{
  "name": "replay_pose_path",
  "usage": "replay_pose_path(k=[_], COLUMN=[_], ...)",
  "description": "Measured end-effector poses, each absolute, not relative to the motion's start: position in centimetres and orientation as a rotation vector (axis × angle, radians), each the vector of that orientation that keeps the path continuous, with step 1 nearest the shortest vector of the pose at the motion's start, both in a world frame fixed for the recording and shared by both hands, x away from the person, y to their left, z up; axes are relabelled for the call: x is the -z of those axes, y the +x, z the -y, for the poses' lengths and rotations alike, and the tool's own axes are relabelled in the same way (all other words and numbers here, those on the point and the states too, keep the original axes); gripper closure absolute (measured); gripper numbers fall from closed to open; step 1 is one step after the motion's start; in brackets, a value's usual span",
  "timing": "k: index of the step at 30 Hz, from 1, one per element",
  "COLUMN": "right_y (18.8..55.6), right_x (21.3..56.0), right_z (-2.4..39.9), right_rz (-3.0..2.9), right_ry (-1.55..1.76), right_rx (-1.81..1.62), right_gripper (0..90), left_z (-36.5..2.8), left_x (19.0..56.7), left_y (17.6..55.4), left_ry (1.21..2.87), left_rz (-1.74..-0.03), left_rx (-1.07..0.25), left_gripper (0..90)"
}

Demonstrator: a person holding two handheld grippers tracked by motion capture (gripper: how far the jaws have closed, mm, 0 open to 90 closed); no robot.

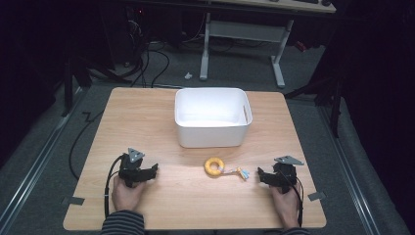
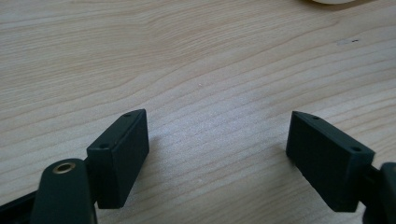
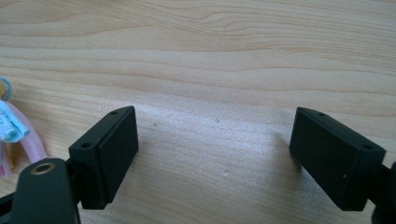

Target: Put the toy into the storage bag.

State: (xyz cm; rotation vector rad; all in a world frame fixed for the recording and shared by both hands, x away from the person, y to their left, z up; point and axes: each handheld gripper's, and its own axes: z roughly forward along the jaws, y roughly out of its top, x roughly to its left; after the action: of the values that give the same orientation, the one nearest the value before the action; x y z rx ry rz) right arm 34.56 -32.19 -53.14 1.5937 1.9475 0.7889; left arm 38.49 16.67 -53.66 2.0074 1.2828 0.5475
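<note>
Yellow ring (image 1: 214, 166) lies between 2 wide-spread, empty grippers' fingers (image 2: 119, 156).

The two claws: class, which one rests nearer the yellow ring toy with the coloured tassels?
The right claw. The tassels of the yellow ring toy trail toward it and nearly reach it, while the left claw sits farther off across bare table.

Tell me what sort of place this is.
Probably a lab or workshop recording station: a wooden table on grey carpet, cables trailing on the floor, and a white-legged desk behind.
</note>
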Motion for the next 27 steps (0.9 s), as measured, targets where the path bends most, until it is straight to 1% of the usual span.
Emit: replay_pose_path(k=[23, 25, 27], right_y=[34.42, 34.36, 34.28], right_x=[53.07, 53.05, 52.97], right_z=[32.43, 32.42, 32.45], right_rz=[-1.984, -1.983, -1.984], right_ry=[1.569, 1.573, 1.57], right_rx=[-0.8, -0.801, -0.801], right_gripper=[16.1, 17.4, 21.5], left_z=[-16.7, -16.7, -16.7], left_x=[53.67, 53.67, 53.66], left_y=[38.49, 38.49, 38.49], left_ry=[2.003, 2.002, 2.003], left_rz=[-1.285, -1.285, -1.285], left_rx=[-0.546, -0.546, -0.545], left_gripper=[21.9, 21.9, 21.9])
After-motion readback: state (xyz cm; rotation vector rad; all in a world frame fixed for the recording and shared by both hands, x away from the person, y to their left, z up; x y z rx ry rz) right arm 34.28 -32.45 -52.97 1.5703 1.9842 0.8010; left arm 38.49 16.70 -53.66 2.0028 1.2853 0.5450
